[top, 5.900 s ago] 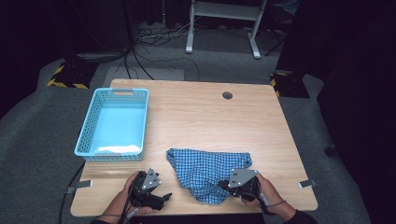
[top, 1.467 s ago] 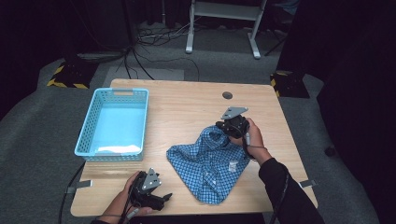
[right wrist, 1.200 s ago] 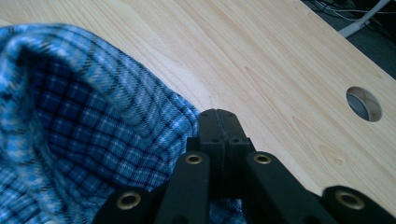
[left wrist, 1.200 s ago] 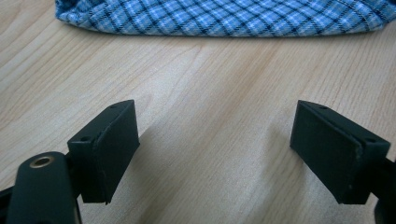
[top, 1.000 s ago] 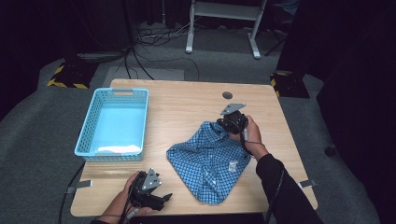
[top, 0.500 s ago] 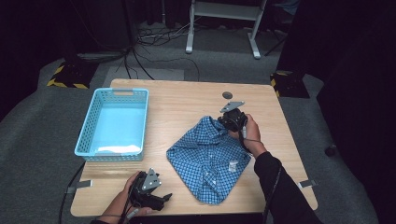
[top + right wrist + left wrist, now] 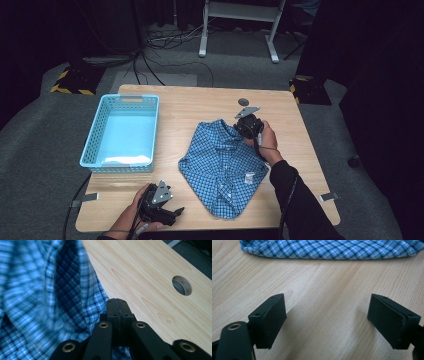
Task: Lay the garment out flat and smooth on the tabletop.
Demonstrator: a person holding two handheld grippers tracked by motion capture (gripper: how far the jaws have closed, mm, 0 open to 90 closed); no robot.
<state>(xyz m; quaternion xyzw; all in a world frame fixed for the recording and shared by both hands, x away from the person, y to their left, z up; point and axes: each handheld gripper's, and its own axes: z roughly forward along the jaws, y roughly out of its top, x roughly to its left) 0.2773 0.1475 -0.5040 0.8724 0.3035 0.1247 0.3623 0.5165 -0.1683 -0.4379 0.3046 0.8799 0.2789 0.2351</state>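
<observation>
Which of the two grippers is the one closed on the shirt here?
The right gripper, at the far edge of the blue checked shirt: its jaws are pressed together on the fabric. The left gripper sits open over bare table.

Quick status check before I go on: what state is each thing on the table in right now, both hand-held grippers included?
Checked shirt: lying mostly flat on the table, its far edge gathered at the right hand-held gripper.
Right hand-held gripper: jaws shut, pinching the shirt's edge.
Left hand-held gripper: jaws open, nothing between them, apart from the shirt.
Blue basket: upright, with something pale at its near end.
Table: bare wood, a round hole near its far edge.
</observation>
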